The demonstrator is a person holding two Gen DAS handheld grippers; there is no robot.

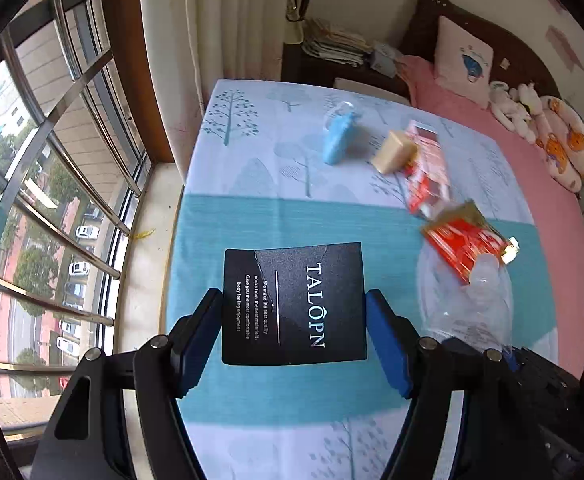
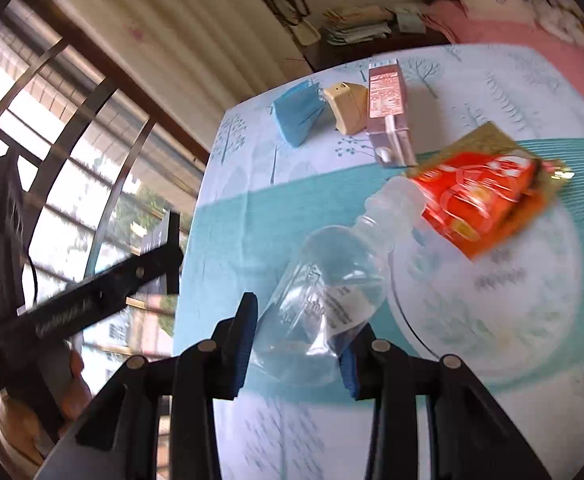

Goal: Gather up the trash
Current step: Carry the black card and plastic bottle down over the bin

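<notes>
My left gripper (image 1: 293,312) is shut on a flat black "TALOPN" card (image 1: 293,304) and holds it above the bed. My right gripper (image 2: 303,332) is shut on a clear plastic bottle (image 2: 331,280), whose cap end points away toward a red and gold snack wrapper (image 2: 479,196). The bottle also shows at the right of the left wrist view (image 1: 471,304), beside the wrapper (image 1: 465,244). Farther off lie a blue face mask (image 2: 297,114), a beige box (image 2: 349,106) and a pink drink carton (image 2: 387,108).
The trash lies on a blue and white tree-print sheet (image 1: 276,160) over a bed with a pink blanket (image 1: 531,184), pillows and soft toys. A curved window with metal bars (image 1: 52,200) is on the left. A nightstand with papers (image 1: 331,46) stands behind.
</notes>
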